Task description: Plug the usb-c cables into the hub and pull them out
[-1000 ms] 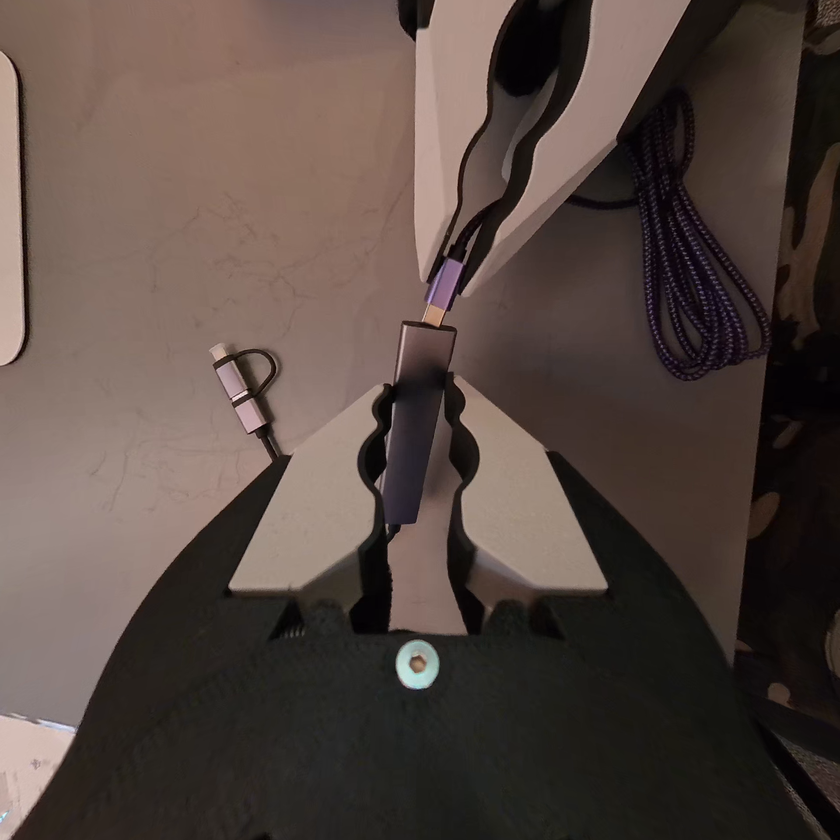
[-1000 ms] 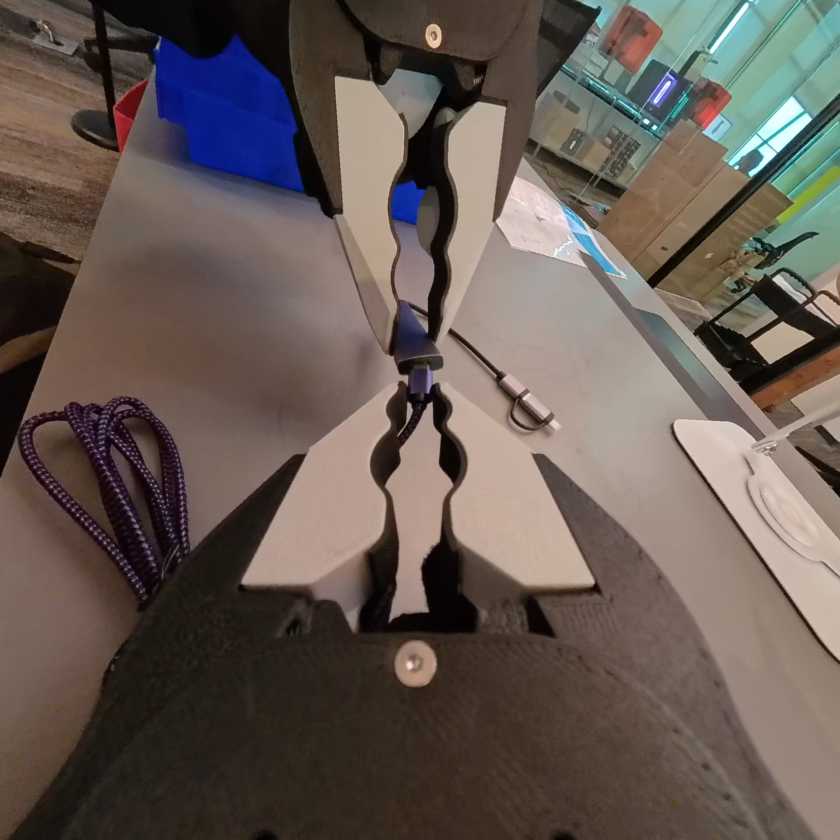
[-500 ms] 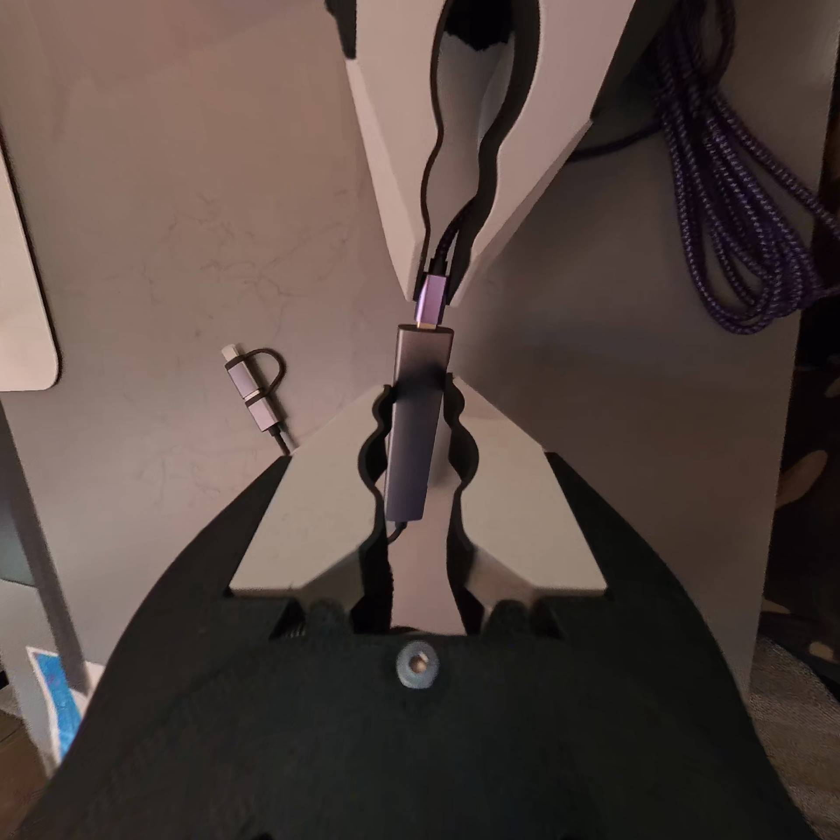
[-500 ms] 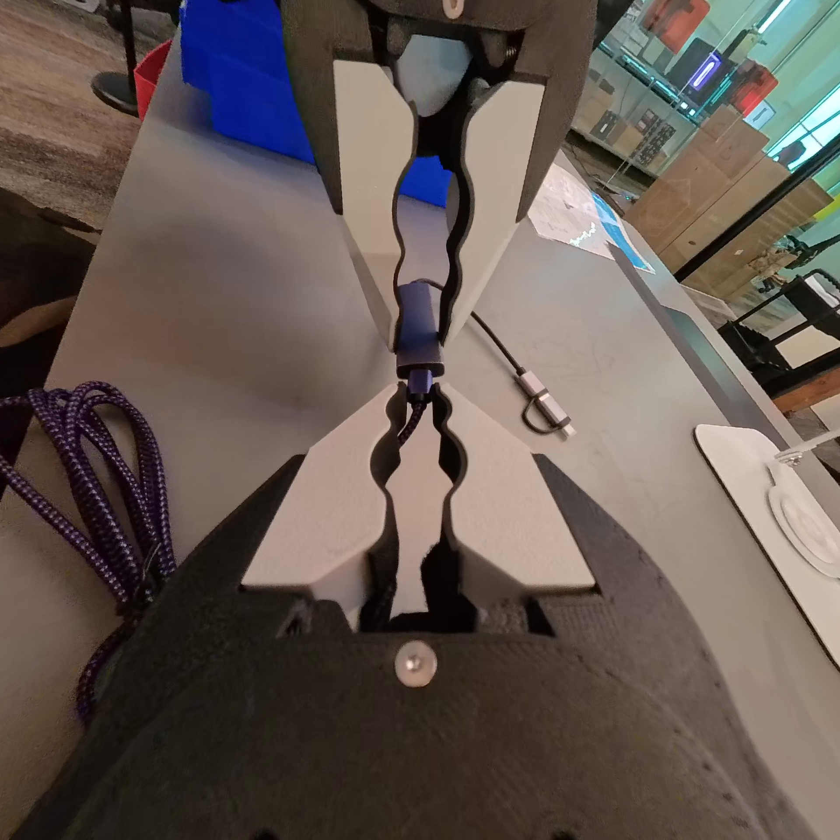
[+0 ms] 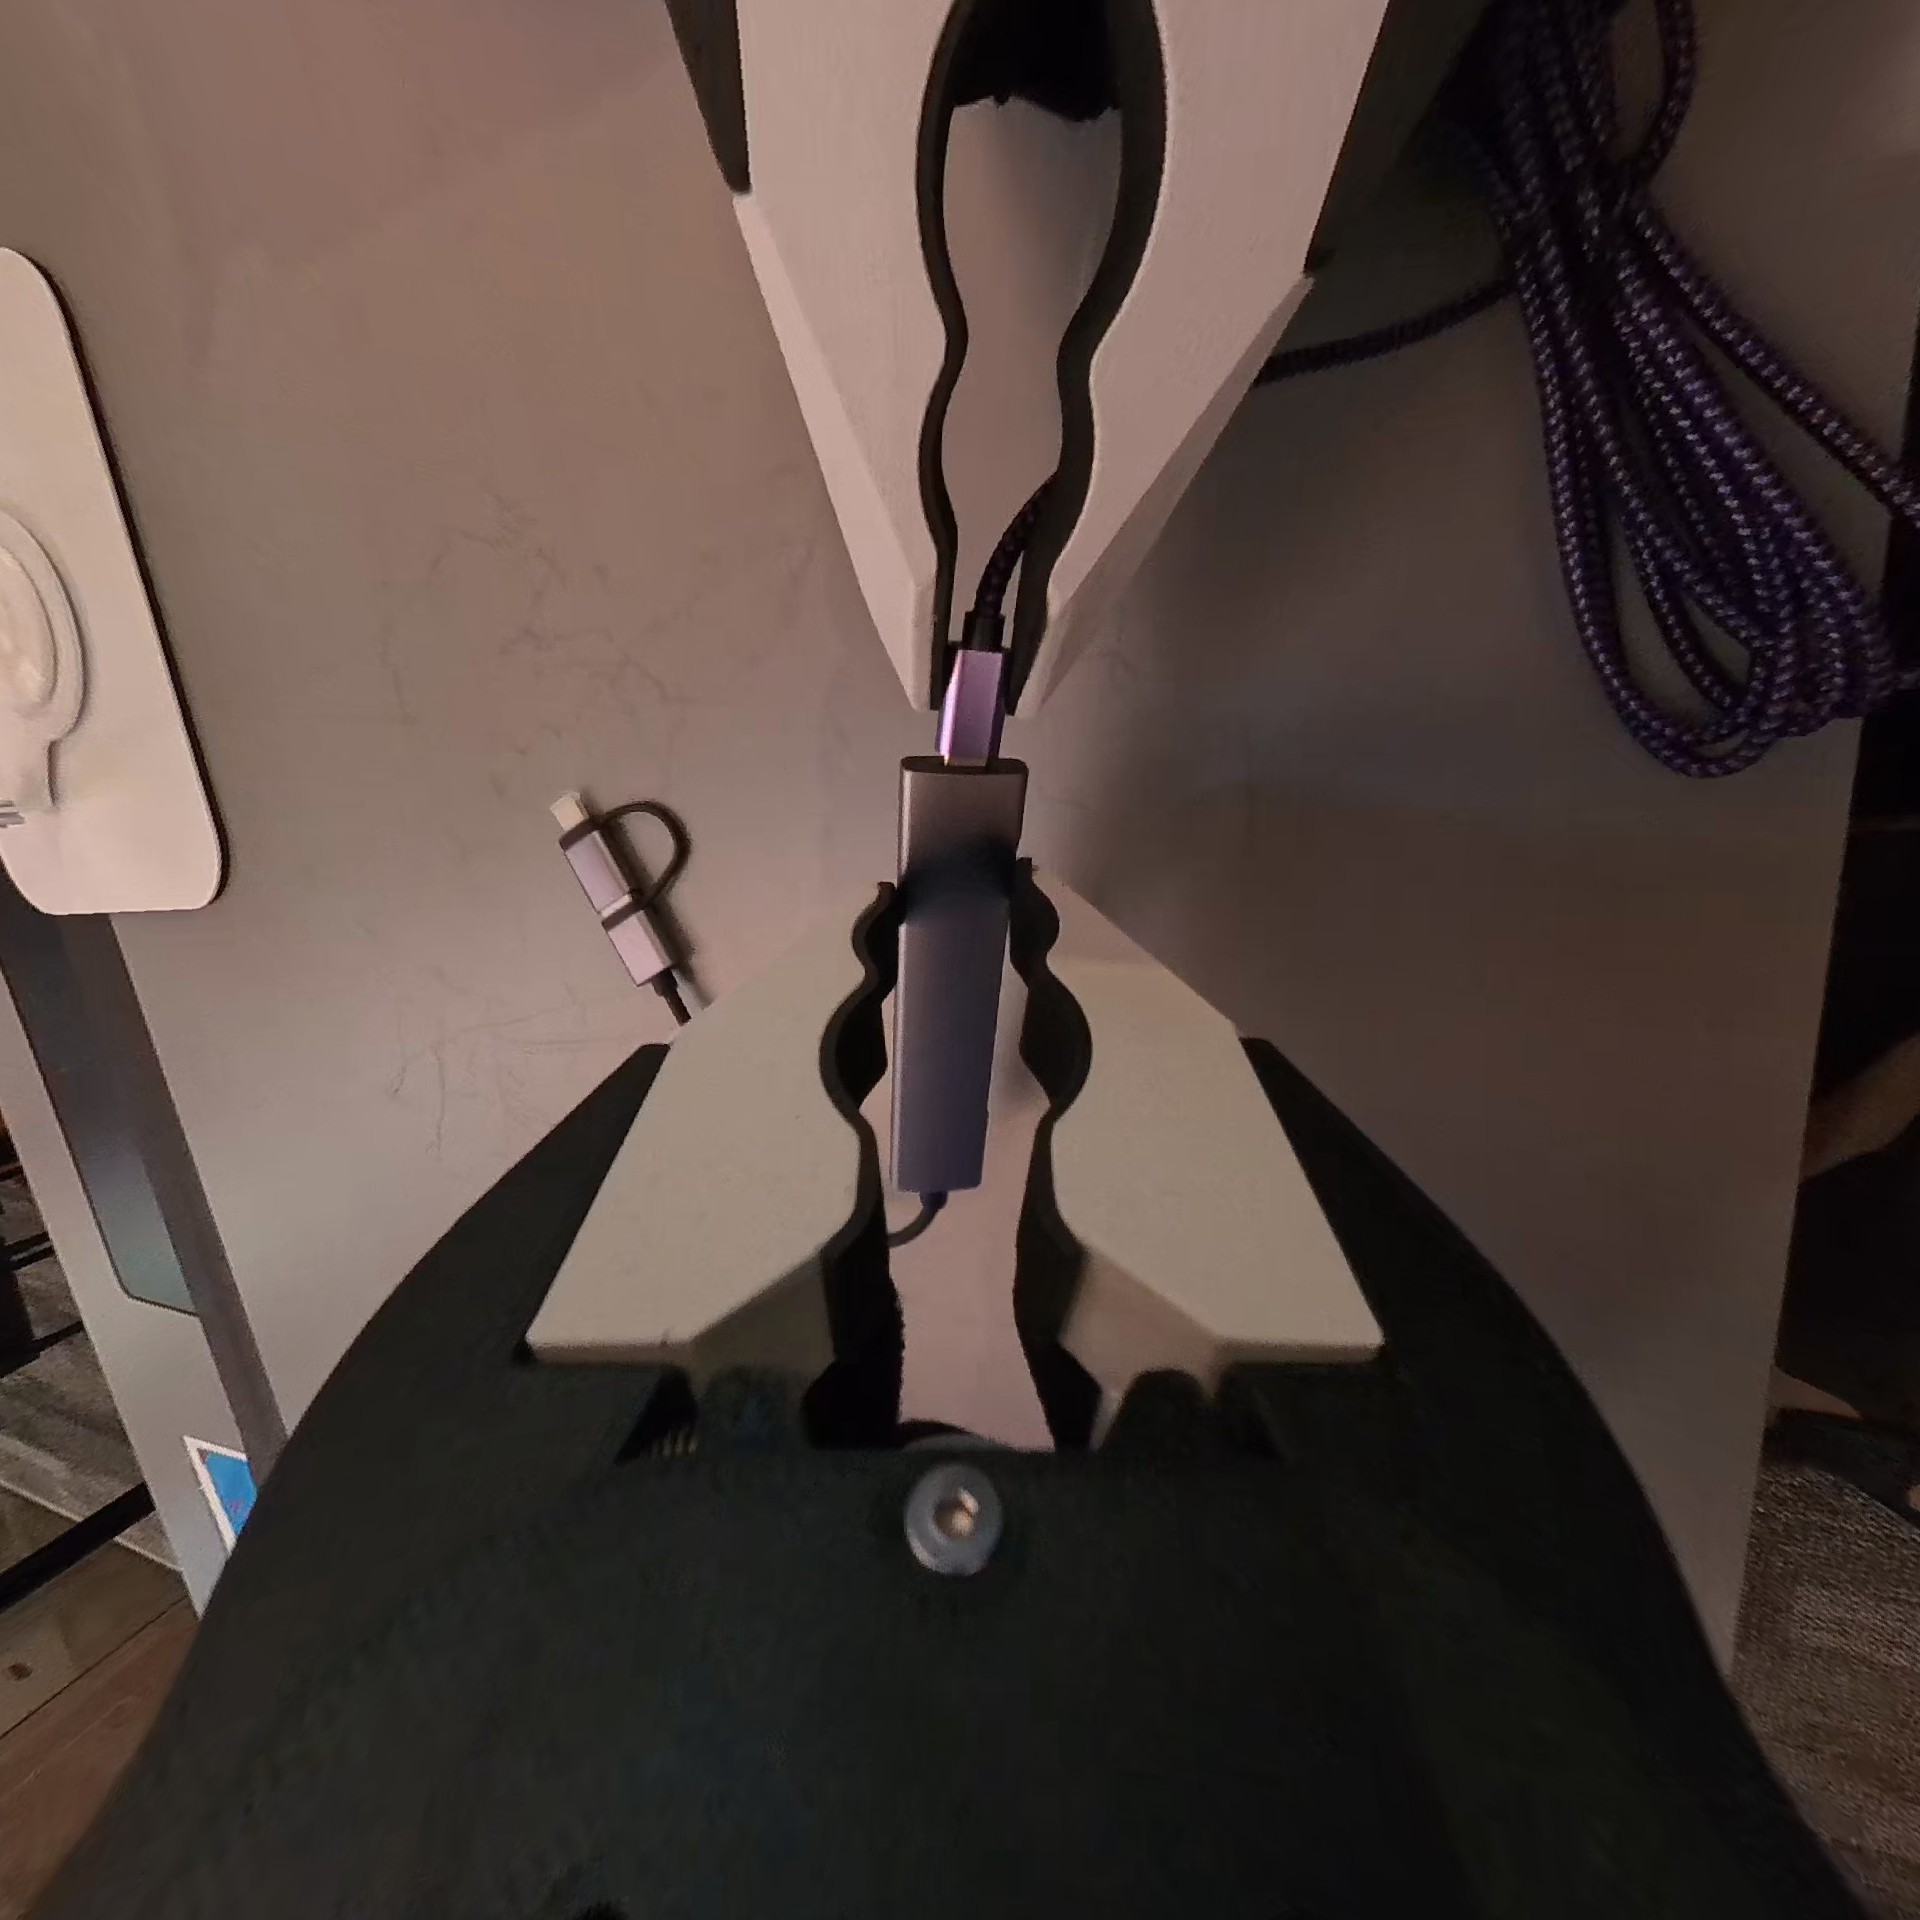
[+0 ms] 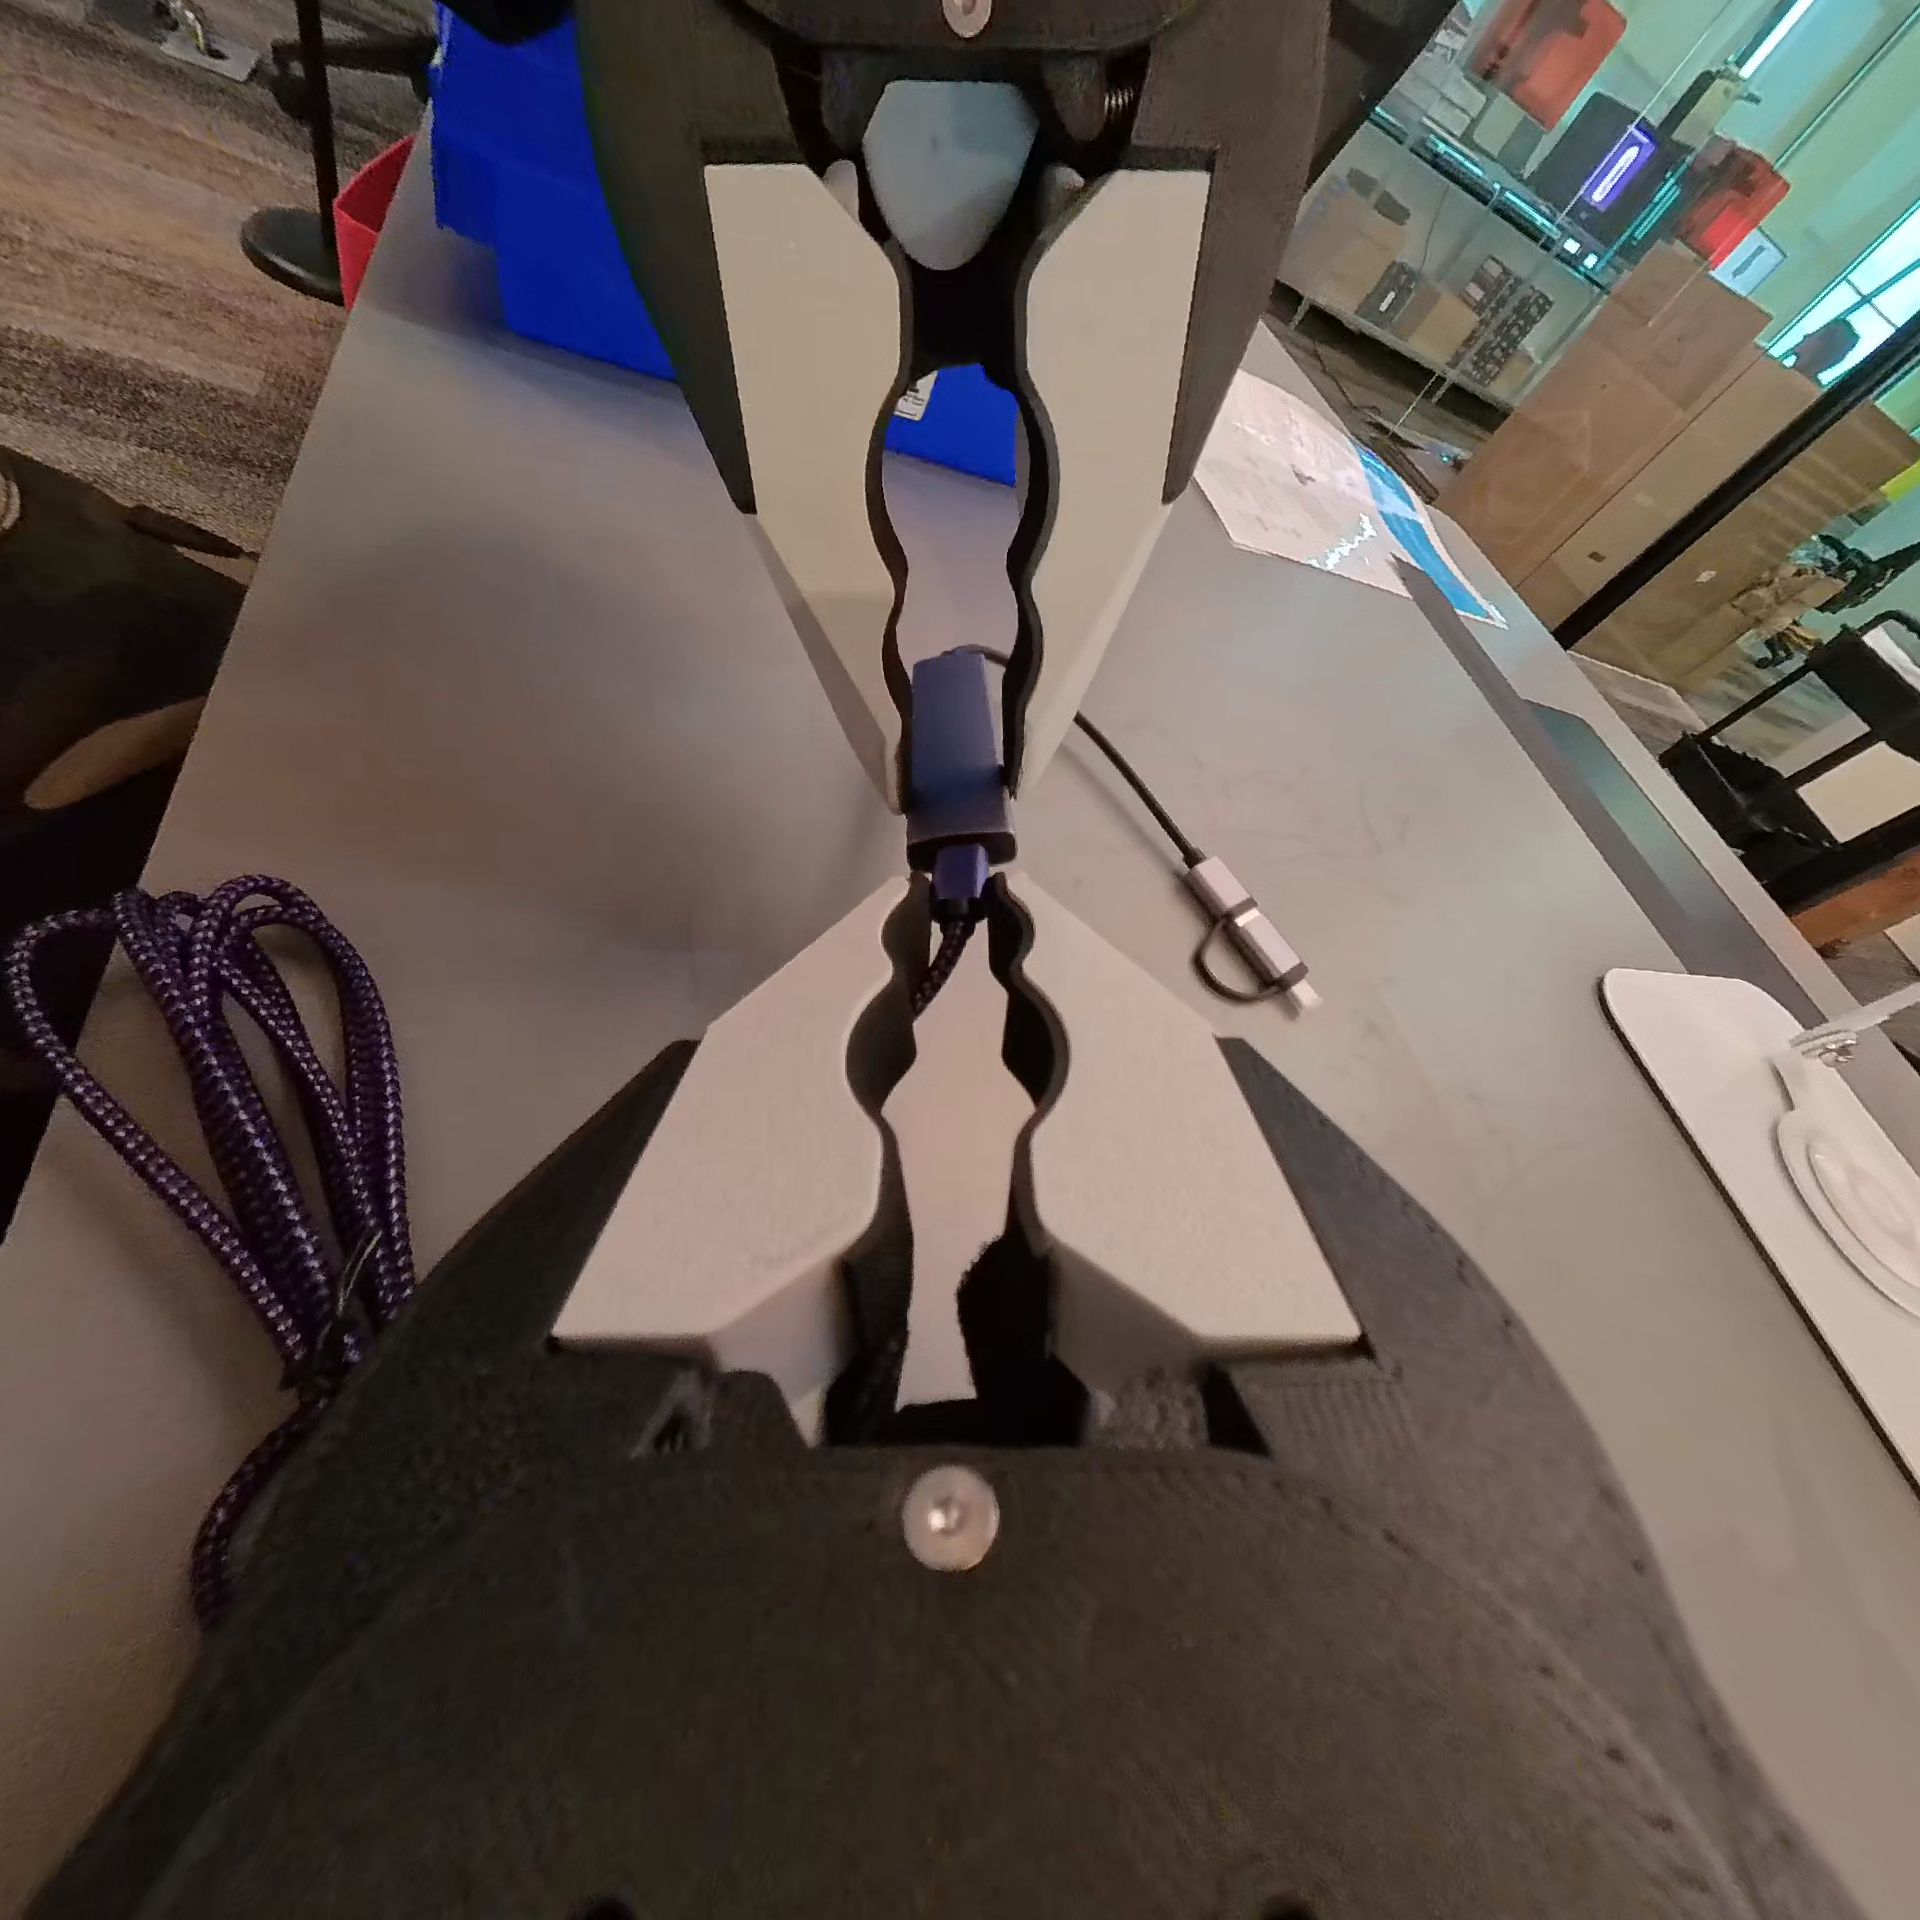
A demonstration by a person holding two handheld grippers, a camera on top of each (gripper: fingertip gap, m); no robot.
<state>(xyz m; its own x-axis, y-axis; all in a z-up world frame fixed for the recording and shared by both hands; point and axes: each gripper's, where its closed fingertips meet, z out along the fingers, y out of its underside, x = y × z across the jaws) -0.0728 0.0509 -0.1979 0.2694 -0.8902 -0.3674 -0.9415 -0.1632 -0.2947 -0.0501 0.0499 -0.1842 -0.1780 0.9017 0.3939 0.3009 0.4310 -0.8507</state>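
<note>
Hub [image 5: 951,966] sits clamped between left claw [image 5: 954,883] fingertips.

Both wrist views face each other closely, sharing the hub [image 5: 951,966].

The hub [image 5: 951,966] looks like matt brushed metal; the cable [image 6: 260,1101] is braided cloth; the table [image 5: 468,468] is smooth, scuffed grey.

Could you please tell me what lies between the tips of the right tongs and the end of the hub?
Only the purple plug of the braided cable, bridging the right tongs and the hub held by the left tongs; the left wrist view shows it best.
</note>
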